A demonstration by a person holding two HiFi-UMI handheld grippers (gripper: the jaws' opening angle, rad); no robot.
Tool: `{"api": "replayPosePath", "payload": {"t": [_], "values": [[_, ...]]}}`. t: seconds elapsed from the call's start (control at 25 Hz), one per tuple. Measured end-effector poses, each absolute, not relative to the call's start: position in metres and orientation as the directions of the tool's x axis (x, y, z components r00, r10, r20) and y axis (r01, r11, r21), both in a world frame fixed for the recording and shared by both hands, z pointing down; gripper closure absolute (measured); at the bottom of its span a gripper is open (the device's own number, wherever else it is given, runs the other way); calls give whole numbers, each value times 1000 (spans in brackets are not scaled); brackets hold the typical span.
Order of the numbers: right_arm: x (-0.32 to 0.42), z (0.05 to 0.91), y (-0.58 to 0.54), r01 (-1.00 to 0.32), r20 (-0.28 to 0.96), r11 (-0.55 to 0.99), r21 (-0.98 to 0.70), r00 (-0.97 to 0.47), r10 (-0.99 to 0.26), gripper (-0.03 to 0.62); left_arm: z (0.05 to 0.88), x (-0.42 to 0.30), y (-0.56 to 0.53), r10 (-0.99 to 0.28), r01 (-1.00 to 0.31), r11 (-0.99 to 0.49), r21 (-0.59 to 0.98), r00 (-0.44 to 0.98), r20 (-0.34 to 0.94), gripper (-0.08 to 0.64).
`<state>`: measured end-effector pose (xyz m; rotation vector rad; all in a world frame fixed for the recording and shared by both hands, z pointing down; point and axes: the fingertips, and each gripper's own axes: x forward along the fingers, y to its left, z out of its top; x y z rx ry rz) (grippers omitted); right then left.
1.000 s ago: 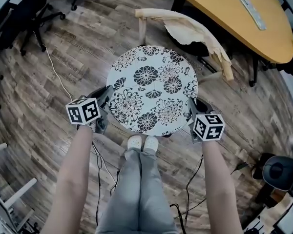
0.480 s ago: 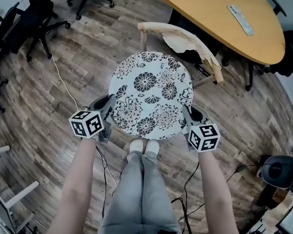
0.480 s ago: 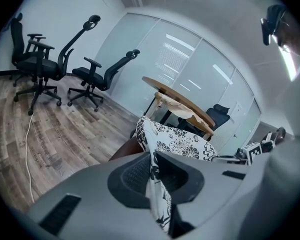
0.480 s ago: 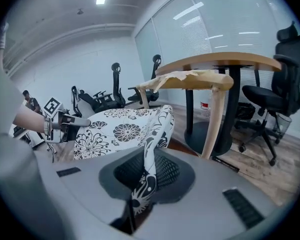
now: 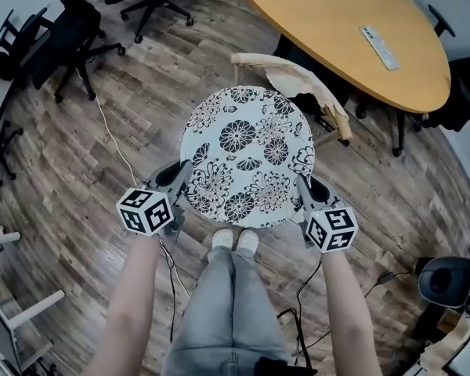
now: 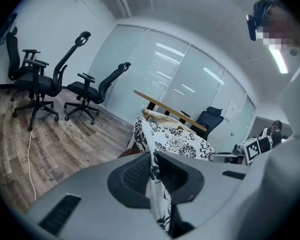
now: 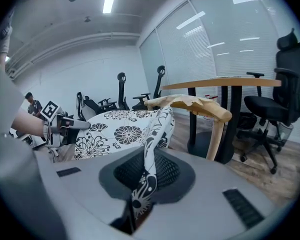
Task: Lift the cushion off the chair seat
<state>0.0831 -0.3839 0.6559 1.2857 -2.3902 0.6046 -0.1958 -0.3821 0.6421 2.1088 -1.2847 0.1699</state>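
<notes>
- Head view: a round, flat cushion (image 5: 247,155) of white fabric printed with black chrysanthemum-like flowers hangs between the two hands. It is just in front of the chair (image 5: 298,77) and covers the seat from sight.
- The chair's curved back rail is pale wood, with a torn, peeling cream cover.
- The left gripper (image 5: 180,177) bites the cushion's near-left rim and the right gripper (image 5: 301,186) its near-right rim. Each gripper bears a cube of black-and-white square markers.
- Underneath is a floor (image 5: 86,178) of grey-brown, wood-grained planks, with a thin pale cable (image 5: 110,135) trailing across it. Grey trousers (image 5: 227,304) and white shoes (image 5: 235,240) show below the cushion's near edge.
- Behind the chair stands a smooth, oval, orange-yellow worktop (image 5: 352,30) with a slim grey strip (image 5: 378,47) lying on it. Black office chairs (image 5: 70,30) on star-shaped castor bases stand at the upper left.
- Left gripper view: the grey moulded fingers, lined with black meshed pads, are clamped on the cushion's edge. The cloth is squeezed into a thin upright fold between them, and beyond the fold the cushion widens out, softly puffed.
- Right gripper view: these fingers are likewise pressed together on the cushion's rim, pinching the printed fabric into a narrow vertical pleat. From there the cushion spreads leftward to the other gripper, about level with the chair's rounded wooden back rail.
</notes>
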Motion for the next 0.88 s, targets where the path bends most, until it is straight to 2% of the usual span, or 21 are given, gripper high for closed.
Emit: {"api": "replayPosePath", "payload": {"t": [0.48, 0.88], "values": [[76, 571, -393, -832, 432, 526, -177, -546, -718, 541, 569, -182, -386, -771, -860, -341, 378, 487, 411, 525], [81, 490, -398, -848, 359, 521, -92, -516, -777, 541, 485, -169, -403, -803, -863, -427, 270, 499, 326, 525]]}}
